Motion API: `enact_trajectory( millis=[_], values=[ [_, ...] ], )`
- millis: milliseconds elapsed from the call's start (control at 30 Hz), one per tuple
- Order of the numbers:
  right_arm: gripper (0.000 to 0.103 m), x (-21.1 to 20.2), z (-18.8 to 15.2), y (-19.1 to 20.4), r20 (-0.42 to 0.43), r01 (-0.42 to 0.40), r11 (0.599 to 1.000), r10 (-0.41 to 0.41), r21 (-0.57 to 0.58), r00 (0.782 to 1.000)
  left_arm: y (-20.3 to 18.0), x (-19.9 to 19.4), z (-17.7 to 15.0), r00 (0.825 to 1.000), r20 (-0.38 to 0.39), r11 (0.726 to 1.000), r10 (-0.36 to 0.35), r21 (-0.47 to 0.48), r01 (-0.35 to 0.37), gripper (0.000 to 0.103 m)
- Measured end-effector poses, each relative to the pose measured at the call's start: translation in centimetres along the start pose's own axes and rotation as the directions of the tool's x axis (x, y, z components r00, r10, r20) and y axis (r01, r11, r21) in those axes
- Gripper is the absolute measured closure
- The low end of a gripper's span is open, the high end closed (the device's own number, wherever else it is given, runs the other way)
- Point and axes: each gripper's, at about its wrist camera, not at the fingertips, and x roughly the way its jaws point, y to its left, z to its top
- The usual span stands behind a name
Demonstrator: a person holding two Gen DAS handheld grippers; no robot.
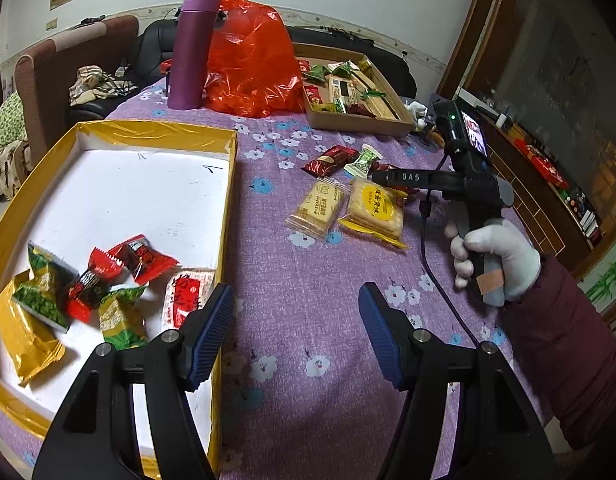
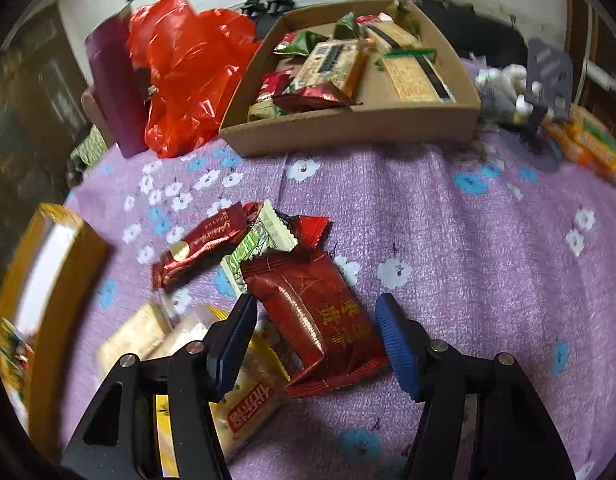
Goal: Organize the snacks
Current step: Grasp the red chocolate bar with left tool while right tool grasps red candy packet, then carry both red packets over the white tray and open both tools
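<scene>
My left gripper point(image 1: 295, 332) is open and empty, over the right rim of a gold-edged white box point(image 1: 107, 184) that holds several wrapped snacks point(image 1: 91, 284). My right gripper point(image 2: 316, 344) is open, its fingers on either side of a dark red snack packet point(image 2: 320, 320) lying on the purple cloth; I cannot tell if the pads touch it. Beside the packet lie a green-white candy point(image 2: 259, 244), a slim dark red bar point(image 2: 199, 248) and two cracker packs point(image 2: 243, 400). In the left wrist view the right gripper point(image 1: 384, 178) hovers over this loose pile point(image 1: 348, 196).
A brown cardboard tray point(image 2: 348, 128) with several snacks stands at the back, also in the left wrist view point(image 1: 360, 120). A red plastic bag point(image 1: 251, 64) and a purple flask point(image 1: 191, 48) stand behind the box. Orange packets point(image 2: 588, 144) lie at far right.
</scene>
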Motion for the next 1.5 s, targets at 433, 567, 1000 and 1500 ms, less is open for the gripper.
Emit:
enact_trajectory(
  millis=[433,567,1000,1500],
  values=[
    [0.063,-4.8,-3.2,-4.5,0.037,-0.113,0.975,0.108,0.19,0.993,-1.8,3.2,2.3,0.999,-0.042,0.999,-0.026,0.045,0.028,0.039],
    [0.063,-6.7,-4.8,-4.6,0.096,-0.212,0.954,0.196,0.213,0.976,-3.1,6.1,4.3,0.998,-0.067,0.989,0.014,0.145,-0.004,0.039],
    [0.063,-5.7,-5.1,-6.4,0.111,-0.317,0.908,0.297,0.273,0.948,-4.2,13.5,12.5,0.99,-0.144,0.988,0.001,0.151,0.021,0.058],
    [0.063,-5.5,-4.9,-6.1,0.103,-0.32,0.914,0.303,0.248,0.947,-6.4,22.7,15.5,0.973,-0.218,0.96,0.072,0.279,-0.009,0.051]
  ],
)
